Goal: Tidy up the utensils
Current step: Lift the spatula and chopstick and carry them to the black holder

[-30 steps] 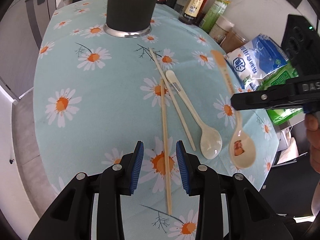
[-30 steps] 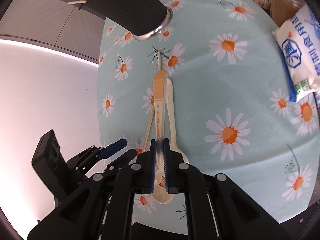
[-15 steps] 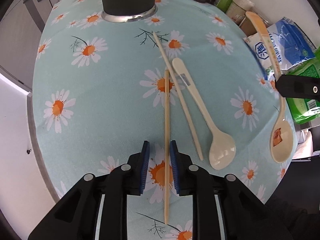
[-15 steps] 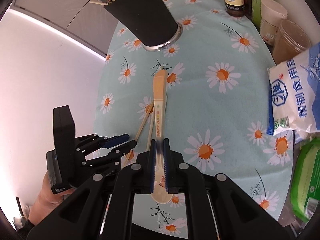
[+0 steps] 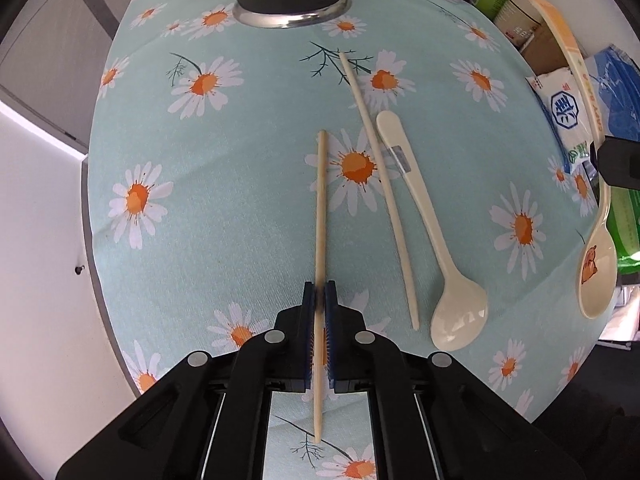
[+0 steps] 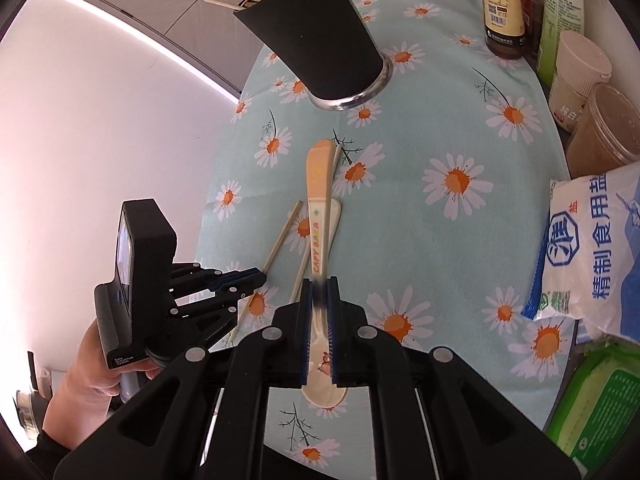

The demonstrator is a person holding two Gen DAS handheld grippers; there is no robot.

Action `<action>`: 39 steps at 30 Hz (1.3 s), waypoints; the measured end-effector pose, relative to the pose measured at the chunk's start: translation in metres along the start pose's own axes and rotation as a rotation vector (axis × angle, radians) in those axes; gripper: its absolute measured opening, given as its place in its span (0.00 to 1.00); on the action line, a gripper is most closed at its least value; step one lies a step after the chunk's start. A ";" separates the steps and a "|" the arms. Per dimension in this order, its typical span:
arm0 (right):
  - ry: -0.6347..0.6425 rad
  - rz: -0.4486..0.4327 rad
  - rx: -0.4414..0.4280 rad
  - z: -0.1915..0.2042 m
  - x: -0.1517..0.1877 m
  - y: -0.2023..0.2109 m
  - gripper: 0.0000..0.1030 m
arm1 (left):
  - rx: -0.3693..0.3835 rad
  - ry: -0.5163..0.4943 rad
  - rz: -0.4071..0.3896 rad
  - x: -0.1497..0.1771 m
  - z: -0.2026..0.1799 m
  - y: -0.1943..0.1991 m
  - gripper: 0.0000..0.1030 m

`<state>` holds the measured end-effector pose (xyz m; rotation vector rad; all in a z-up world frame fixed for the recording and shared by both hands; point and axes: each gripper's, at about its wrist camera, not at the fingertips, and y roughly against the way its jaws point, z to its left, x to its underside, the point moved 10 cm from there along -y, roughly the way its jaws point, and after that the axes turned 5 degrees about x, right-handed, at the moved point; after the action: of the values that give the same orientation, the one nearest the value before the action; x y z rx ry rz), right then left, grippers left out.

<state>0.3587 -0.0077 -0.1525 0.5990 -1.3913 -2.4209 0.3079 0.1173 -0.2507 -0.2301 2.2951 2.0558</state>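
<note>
My left gripper (image 5: 320, 304) points down at the daisy tablecloth (image 5: 200, 184), its jaws closing with the pads pressed on a wooden chopstick (image 5: 321, 208) lying flat. A second chopstick (image 5: 380, 176) and a white spoon (image 5: 460, 316) lie just right of it. My right gripper (image 6: 319, 284) is shut on the neck of a cream spoon with an orange handle (image 6: 318, 200), held above the cloth, bowl toward me. That spoon (image 5: 596, 276) shows at the right edge of the left wrist view. The black utensil holder (image 6: 316, 36) stands at the far end with several chopsticks in it.
Sauce bottles (image 6: 502, 8), lidded jars (image 6: 604, 128), a salt bag (image 6: 592, 248) and a green pack (image 6: 600, 408) line the right side. The table's left edge (image 5: 90, 208) drops off to the floor. A hand (image 6: 92, 380) holds the left gripper.
The left gripper's jaws closed from wide apart onto the chopstick while it moved in over it. The right gripper lifted the orange-handled spoon up and to the right.
</note>
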 end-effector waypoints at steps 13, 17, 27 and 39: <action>0.059 0.003 -0.002 0.019 -0.016 -0.003 0.08 | 0.039 0.058 -0.109 -0.003 0.010 0.035 0.04; 0.071 -0.005 0.009 0.024 -0.020 -0.005 0.08 | 0.058 0.074 -0.197 -0.012 0.012 0.059 0.04; 0.076 -0.065 0.046 0.033 -0.042 0.001 0.08 | 0.139 0.090 -0.381 -0.039 0.020 0.110 0.04; 0.071 -0.185 0.052 0.048 -0.112 0.034 0.08 | 0.276 0.138 -0.640 -0.095 0.024 0.185 0.04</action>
<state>0.4342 0.0611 -0.0779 0.8532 -1.4314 -2.4815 0.3735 0.1677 -0.0584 -0.9648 2.1456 1.4314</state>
